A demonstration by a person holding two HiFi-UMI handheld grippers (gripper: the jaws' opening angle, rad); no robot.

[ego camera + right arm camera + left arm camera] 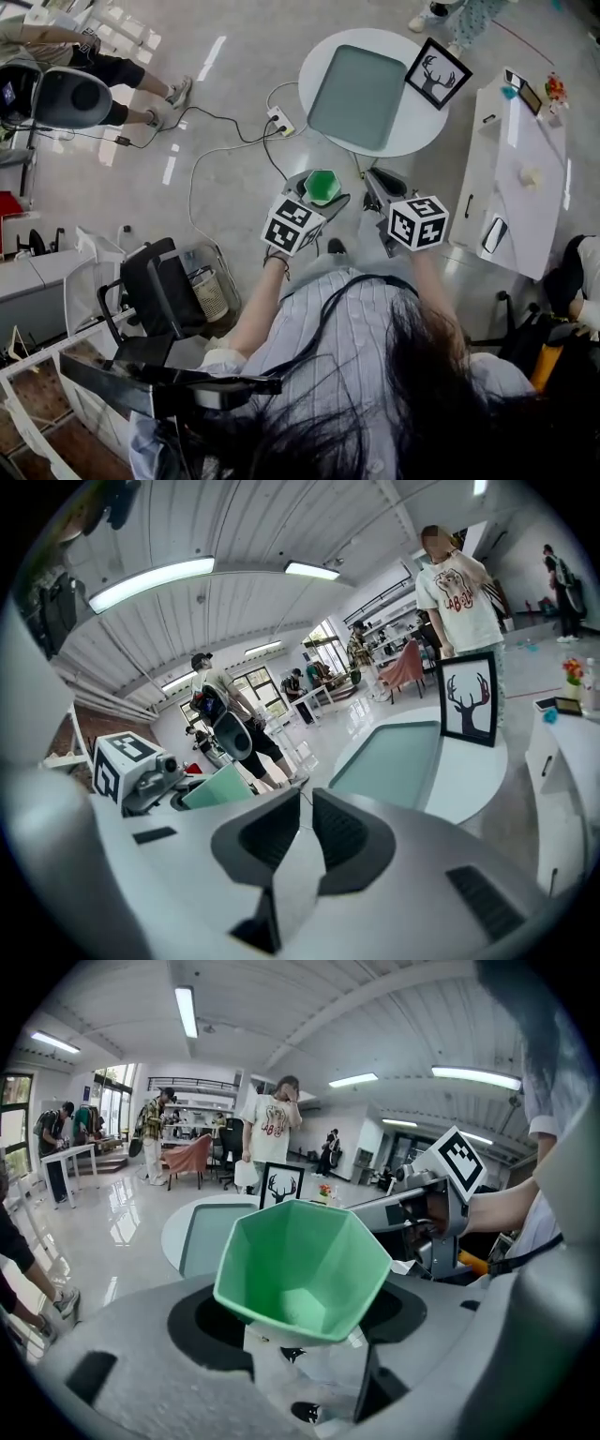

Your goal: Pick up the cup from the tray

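A green faceted cup (322,186) is held off the tray, in the air in front of the person's body. My left gripper (317,195) is shut on it, its jaws standing wide around the cup's lower part. In the left gripper view the cup (305,1265) fills the middle, mouth towards the camera and nothing inside. The pale green tray (356,94) lies bare on the round white table (412,136). My right gripper (380,190) hangs beside the left one, shut and holding nothing; its pads (272,832) nearly touch.
A framed deer picture (437,73) stands on the table's right edge. To the right is a white cabinet (520,178). A power strip (279,120) and cables lie on the floor left of the table. An office chair (159,291) stands at lower left. A person (272,1129) stands behind the table.
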